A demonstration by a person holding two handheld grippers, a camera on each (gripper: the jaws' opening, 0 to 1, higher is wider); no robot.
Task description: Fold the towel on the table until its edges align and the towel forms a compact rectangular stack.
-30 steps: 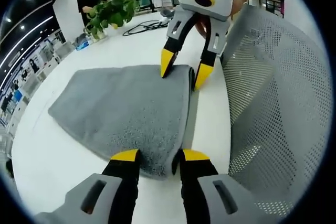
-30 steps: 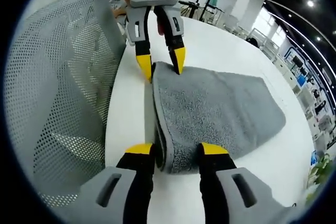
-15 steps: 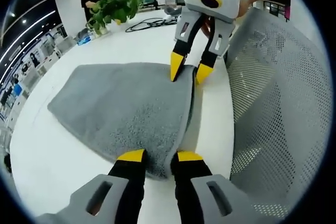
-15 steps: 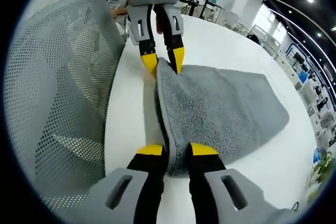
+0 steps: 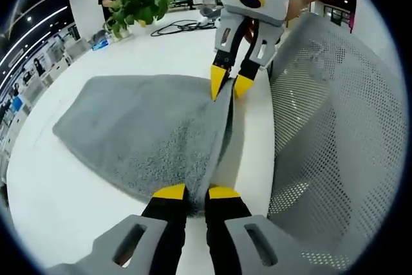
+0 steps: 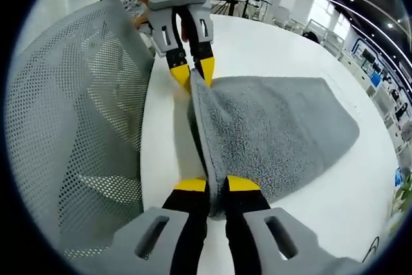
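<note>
The grey towel (image 5: 141,127) lies on the white surface (image 5: 71,178) beside a mesh chair back (image 5: 328,133), apparently already folded at least once, since the edge nearest the chair looks doubled. The left gripper (image 5: 188,192) has its jaws closed narrow on one corner of that edge, and the right gripper (image 6: 215,185) pinches the other corner, the edge pulled up slightly between them. What seems left is carrying this edge across to the far side, aligning it, and perhaps one more fold for a compact stack.

Towel (image 5: 148,127) on bench (image 5: 58,185), stretched between left hand-held gripper (image 5: 191,192) and right hand-held gripper (image 6: 210,184); mesh chair (image 5: 328,133) beside both.
</note>
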